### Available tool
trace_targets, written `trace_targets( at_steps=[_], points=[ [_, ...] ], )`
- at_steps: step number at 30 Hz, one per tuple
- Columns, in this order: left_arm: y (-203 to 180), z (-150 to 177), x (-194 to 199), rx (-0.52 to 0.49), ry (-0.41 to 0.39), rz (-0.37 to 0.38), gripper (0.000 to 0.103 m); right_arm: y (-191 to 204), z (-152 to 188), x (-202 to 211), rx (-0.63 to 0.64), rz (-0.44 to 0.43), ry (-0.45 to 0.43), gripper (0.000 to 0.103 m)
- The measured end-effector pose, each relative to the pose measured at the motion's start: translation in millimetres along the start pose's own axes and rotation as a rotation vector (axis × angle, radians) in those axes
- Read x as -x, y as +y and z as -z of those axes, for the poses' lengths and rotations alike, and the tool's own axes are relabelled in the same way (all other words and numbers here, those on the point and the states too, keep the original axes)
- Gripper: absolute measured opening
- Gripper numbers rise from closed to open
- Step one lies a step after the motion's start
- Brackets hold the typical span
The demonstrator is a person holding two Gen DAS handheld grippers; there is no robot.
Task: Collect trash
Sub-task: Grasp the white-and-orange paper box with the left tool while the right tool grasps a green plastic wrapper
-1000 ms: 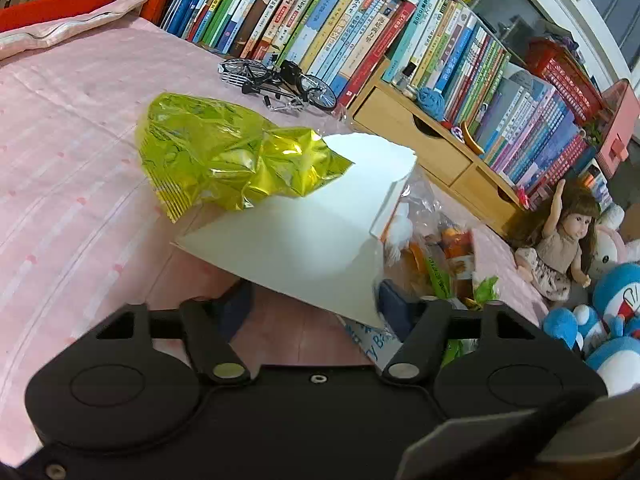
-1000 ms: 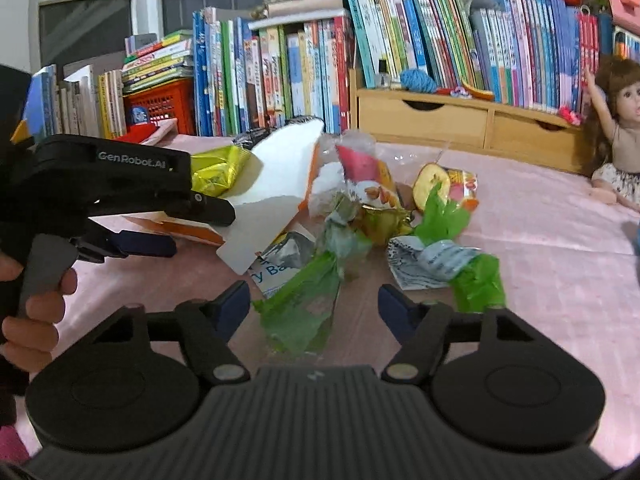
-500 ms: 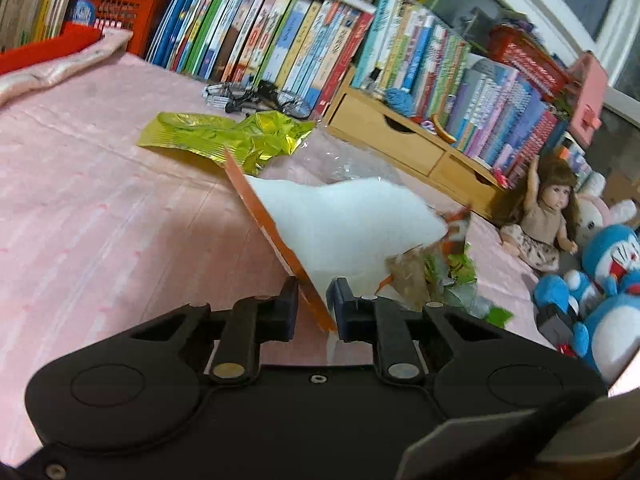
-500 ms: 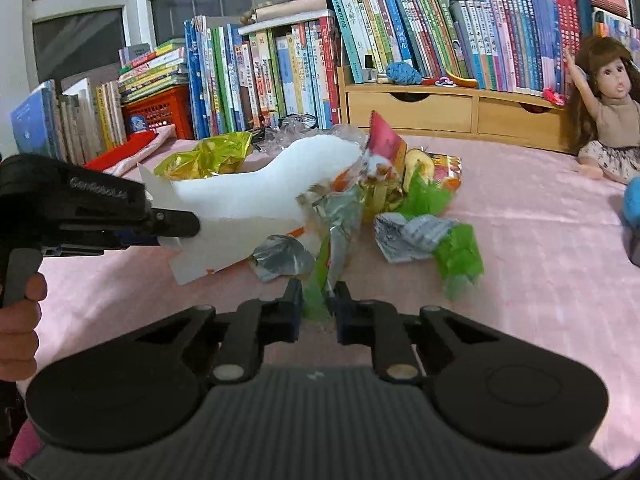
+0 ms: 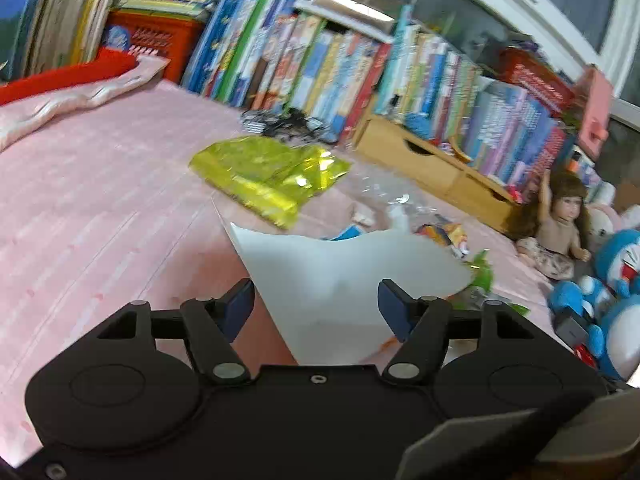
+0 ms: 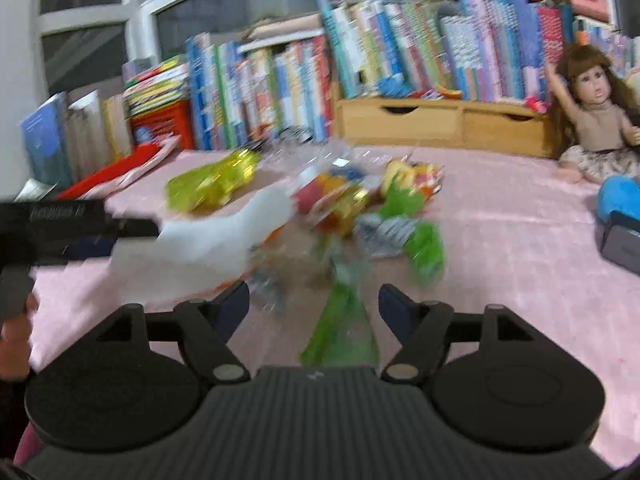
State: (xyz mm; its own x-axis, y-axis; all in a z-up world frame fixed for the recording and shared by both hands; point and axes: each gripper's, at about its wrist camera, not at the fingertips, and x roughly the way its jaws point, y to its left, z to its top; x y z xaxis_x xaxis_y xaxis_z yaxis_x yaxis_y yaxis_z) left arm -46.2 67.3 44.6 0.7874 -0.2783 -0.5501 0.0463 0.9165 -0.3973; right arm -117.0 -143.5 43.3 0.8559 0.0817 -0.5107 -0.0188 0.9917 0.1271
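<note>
Spanning the foreground of each wrist view, both grippers point down at a slant over a pink bed cover (image 5: 100, 208).

Left gripper (image 5: 316, 304): jaws have just been opening and stand wide. A white sheet (image 5: 340, 276) lies between the blue pads (image 5: 240, 304); its left edge sits just beside the left pad and its right part lies near the right pad. No pad presses on it. In the right wrist view the same sheet (image 6: 208, 244) reaches from the left gripper (image 6: 108, 236) toward the trash pile. A hand (image 6: 16, 328) holds that gripper's grip at the left edge of the view.

Right gripper (image 6: 314, 308): jaws have just been opening and stand wide. A green wrapper (image 6: 340, 332) lies between the pads, apart from both.

Trash location: mid-cover, toward the far edge.
- Yellow bag (image 5: 268, 176): beyond the sheet, toward the far edge of the cover.
- Mixed wrappers (image 6: 360, 200): red, orange and yellow pieces just beyond the green wrapper; blurred, single items cannot be told apart.
- Second green wrapper (image 6: 428, 248): to the right of the pile, touching a striped piece.

Surroundings: books (image 5: 320, 64) line the far edge of the cover. A wooden drawer unit (image 6: 436, 124) stands in front of them. A doll (image 6: 596, 120) sits at the far right corner.
</note>
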Motion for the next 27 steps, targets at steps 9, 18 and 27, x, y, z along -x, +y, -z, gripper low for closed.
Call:
trace_targets(
  at_steps=[9, 18, 27],
  points=[
    [7.7, -5.0, -33.0, 0.064, 0.053, -0.033, 0.077, -12.3, -2.7, -41.2, -0.043, 0.087, 0.045, 0.070],
    [-3.5, 4.0, -35.1, 0.019, 0.058, 0.007, 0.016, -9.0, 6.7, -37.9, -0.051, 0.070, 0.051, 0.034],
    [-17.4, 0.7, 11.0, -0.081, -0.080, 0.028, 0.010, -10.8, -1.8, -9.3, -0.043, 0.067, -0.013, 0.033]
  ],
)
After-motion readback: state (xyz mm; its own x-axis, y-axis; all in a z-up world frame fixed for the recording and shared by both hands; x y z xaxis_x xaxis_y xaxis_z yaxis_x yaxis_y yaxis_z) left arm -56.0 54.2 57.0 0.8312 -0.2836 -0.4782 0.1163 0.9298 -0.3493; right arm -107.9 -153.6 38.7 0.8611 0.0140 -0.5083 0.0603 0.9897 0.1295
